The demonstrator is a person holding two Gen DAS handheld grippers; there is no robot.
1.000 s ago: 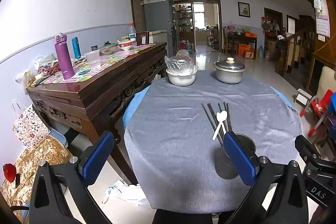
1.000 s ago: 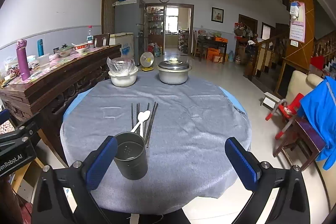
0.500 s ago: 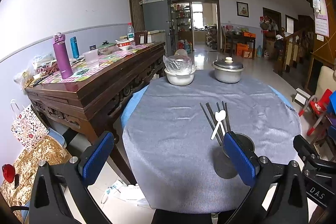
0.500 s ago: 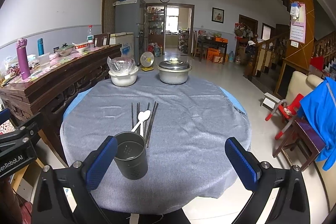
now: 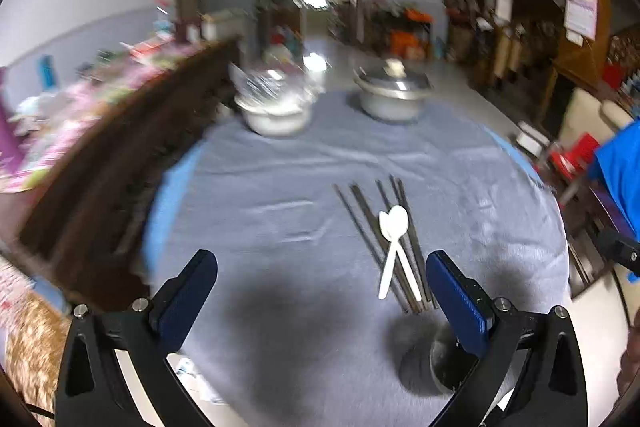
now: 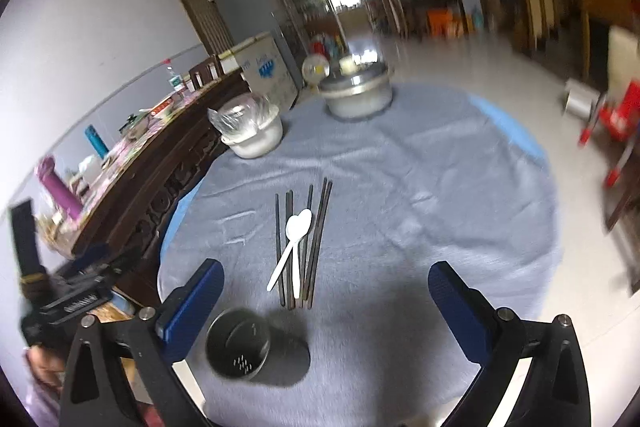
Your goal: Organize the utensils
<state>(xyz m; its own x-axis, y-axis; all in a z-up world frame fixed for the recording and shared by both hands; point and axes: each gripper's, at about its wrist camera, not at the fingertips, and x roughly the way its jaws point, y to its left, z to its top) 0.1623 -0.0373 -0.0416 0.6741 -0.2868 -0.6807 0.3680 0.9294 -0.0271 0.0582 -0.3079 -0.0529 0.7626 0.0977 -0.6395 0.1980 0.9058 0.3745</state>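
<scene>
Two white plastic spoons lie crossed on several dark chopsticks in the middle of the round table with the grey cloth. A grey metal utensil cup stands upright just in front of them; in the left wrist view the cup is partly hidden behind the right finger. My left gripper hovers open over the cloth, left of the utensils. My right gripper is open too, above the near ends of the chopsticks, with nothing held.
A white bowl covered with plastic and a lidded metal pot stand at the table's far side. A dark wooden sideboard crowded with bottles runs along the left. Red chairs stand to the right.
Both grippers have moved forward over the table and tilted down; the left swung right, the right tilted left. The utensils now lie nearer. Both stay open.
</scene>
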